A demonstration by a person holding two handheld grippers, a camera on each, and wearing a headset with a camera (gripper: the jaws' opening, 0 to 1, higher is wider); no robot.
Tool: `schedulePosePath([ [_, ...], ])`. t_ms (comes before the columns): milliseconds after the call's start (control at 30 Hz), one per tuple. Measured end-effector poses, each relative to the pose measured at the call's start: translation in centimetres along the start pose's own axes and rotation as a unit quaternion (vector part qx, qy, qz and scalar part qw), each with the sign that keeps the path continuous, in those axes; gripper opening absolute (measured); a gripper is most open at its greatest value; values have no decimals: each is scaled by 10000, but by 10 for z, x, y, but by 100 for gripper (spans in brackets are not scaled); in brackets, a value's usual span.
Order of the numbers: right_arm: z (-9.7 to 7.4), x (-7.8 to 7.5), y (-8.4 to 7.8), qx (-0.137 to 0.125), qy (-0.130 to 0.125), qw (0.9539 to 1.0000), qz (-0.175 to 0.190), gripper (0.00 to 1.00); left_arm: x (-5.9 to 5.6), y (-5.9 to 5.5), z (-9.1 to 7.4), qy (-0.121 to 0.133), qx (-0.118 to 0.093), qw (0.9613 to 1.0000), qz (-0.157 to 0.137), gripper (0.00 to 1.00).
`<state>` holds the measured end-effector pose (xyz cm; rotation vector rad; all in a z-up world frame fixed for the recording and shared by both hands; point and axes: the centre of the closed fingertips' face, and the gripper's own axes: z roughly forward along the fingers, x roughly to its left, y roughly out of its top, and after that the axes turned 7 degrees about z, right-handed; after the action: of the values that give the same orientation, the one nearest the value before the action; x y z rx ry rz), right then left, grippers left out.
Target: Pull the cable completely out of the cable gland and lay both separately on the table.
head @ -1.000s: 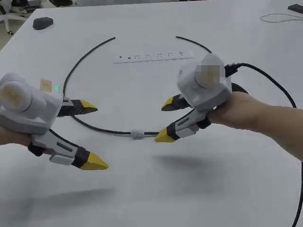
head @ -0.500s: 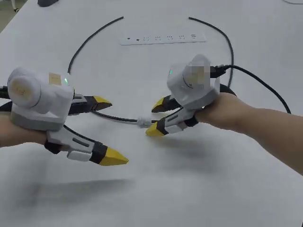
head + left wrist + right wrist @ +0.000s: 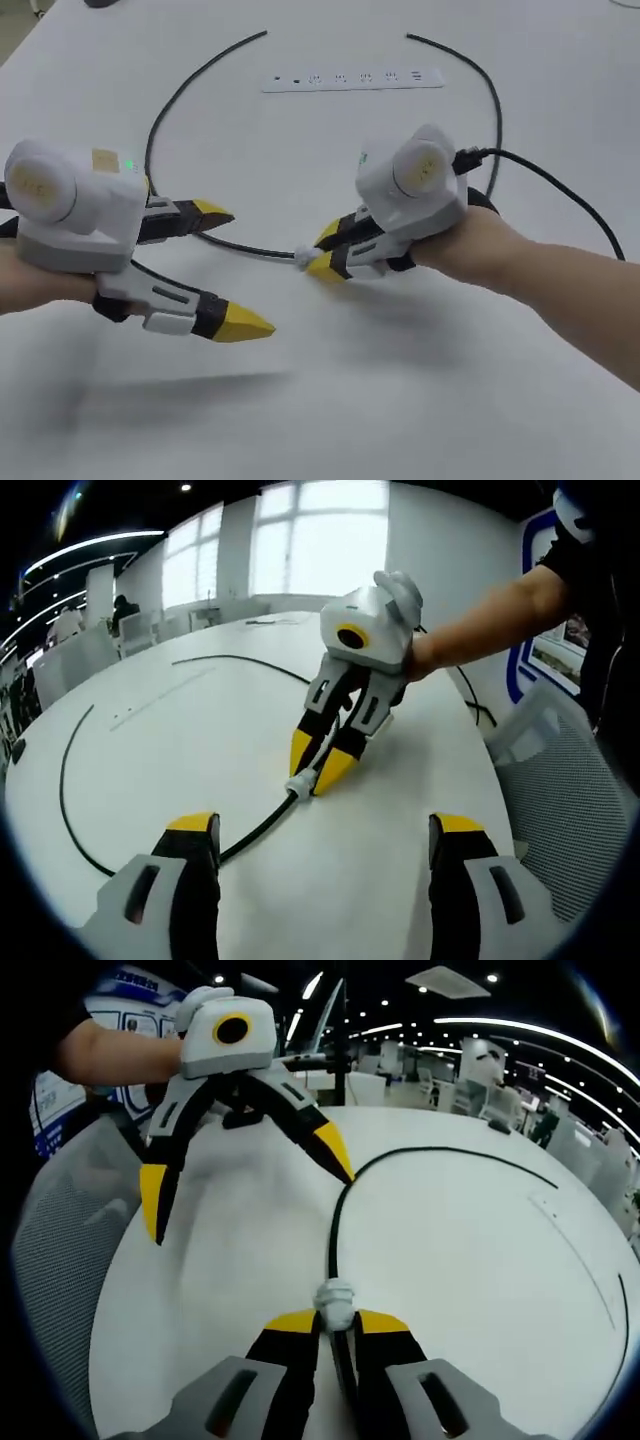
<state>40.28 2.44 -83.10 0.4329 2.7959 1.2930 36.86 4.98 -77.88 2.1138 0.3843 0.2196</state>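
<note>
On the white desk (image 3: 400, 400), the left tongs (image 3: 245, 270) hover wide open and empty. Just beyond, the right tongs (image 3: 320, 250) pinch the black cable (image 3: 240, 247), with the white cable gland (image 3: 303, 258) at their tips, not yet freed. The next move likely calls for the left tongs to grip the gland, then pull.

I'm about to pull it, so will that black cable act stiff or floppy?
Probably floppy: the black cable lies in a loose curve on the table. Likely light, being thin. It may snag at the cable gland around it.
</note>
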Motion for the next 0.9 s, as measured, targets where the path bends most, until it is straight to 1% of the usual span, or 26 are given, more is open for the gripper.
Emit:
schedulePosePath([
  [67, -1, 1, -1, 40, -11, 10000, 11, 8, 0, 2, 1, 4, -30, 9999, -112, 84],
  [167, -11, 14, -7, 204, 76, 9997, -86, 8, -4, 9, 0, 51, -113, 9998, -142, 83],
  [233, -19, 24, -11, 269, 164, 9994, -146, 8, -5, 12, 0, 100, -161, 9997, -131, 85],
  [300, -30, 37, -9, 246, 242, 9990, -298, 8, -11, 16, 1, 22, -203, 9996, -188, 87],
  [333, -36, 43, -9, 234, 281, 9986, -374, 7, -14, 18, 2, -17, -223, 9995, -216, 86],
  [400, -47, 56, -4, 169, 382, 9978, -509, 7, -24, 23, 4, -188, -301, 9986, -381, 81],
  [433, -53, 62, -1, 137, 432, 9973, -577, 7, -30, 26, 5, -274, -340, 9980, -464, 77],
  [533, -68, 79, 8, 53, 539, 9954, -790, 7, -51, 35, 9, -639, -406, 9940, -786, 66],
  [633, -84, 98, 17, -37, 570, 9929, -1042, 7, -70, 46, 11, -939, -555, 9917, -685, 56],
  [700, -93, 105, 23, -63, 458, 9910, -1258, 7, -84, 50, 9, -1236, -526, 9865, -939, 45],
  [733, -97, 108, 26, -76, 402, 9898, -1366, 7, -91, 52, 8, -1384, -511, 9833, -1065, 36],
  [767, -101, 112, 26, -95, 373, 9894, -1400, 7, -95, 55, 5, -1451, -553, 9814, -1128, 29],
  [800, -105, 117, 27, -114, 345, 9890, -1434, 7, -99, 58, 3, -1518, -595, 9794, -1190, 25],
  [833, -109, 121, 28, -133, 316, 9886, -1468, 7, -103, 60, 1, -1584, -637, 9773, -1253, 24],
  [867, -110, 121, 28, -128, 299, 9884, -1480, 7, -104, 61, 0, -1607, -644, 9762, -1303, 23],
  [900, -113, 123, 27, -130, 281, 9886, -1473, 7, -106, 64, -2, -1632, -700, 9751, -1331, 22],
])
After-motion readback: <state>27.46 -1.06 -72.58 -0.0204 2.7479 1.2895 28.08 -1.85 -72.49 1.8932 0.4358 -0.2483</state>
